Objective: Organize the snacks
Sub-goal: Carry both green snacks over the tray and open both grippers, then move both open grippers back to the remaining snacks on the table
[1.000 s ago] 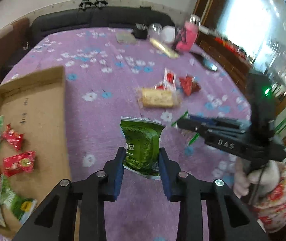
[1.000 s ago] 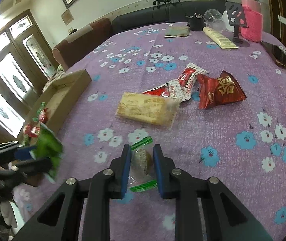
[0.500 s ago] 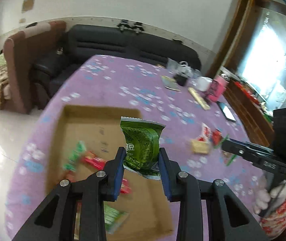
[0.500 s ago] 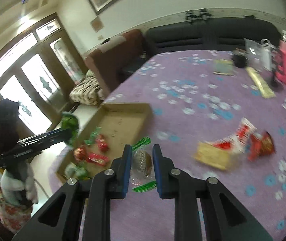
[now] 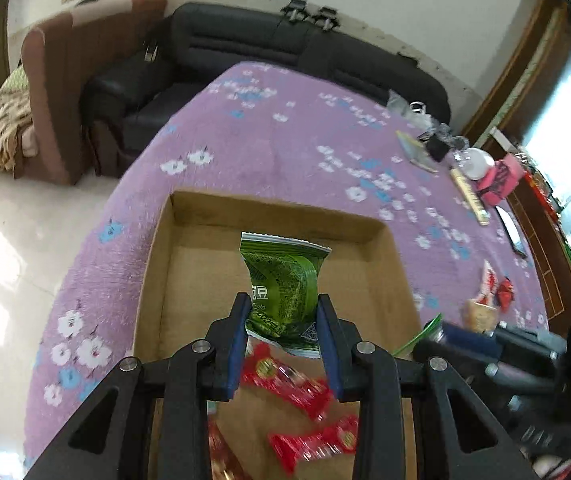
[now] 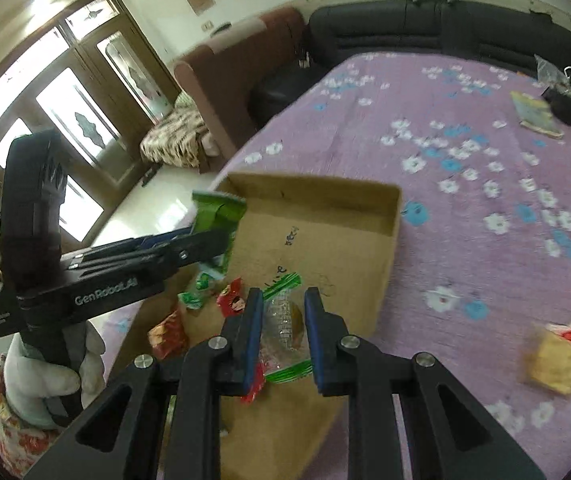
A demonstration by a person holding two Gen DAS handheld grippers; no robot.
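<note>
My left gripper (image 5: pixel 283 312) is shut on a green snack packet (image 5: pixel 283 280) and holds it above the open cardboard box (image 5: pixel 281 208). The same gripper and packet (image 6: pixel 217 212) show at the left of the right wrist view, over the box's near corner. My right gripper (image 6: pixel 283 312) is shut on a clear candy wrapper with green ends (image 6: pixel 283 320), held above the box (image 6: pixel 389 240). Red wrapped candies (image 5: pixel 285 380) lie on the box floor, along with green and red snacks (image 6: pixel 229 296).
The box sits at the edge of a purple flowered tablecloth (image 5: pixel 305 132). A yellow cracker pack (image 6: pixel 557 364) and red packets (image 5: pixel 493 284) lie on the cloth to the right. A book, bottles and a pink cup (image 5: pixel 501 176) stand at the far end. Sofas lie beyond.
Both grippers have swung left from the middle of the table to above the cardboard box, each still holding its snack. The box now fills the lower centre of both views.
</note>
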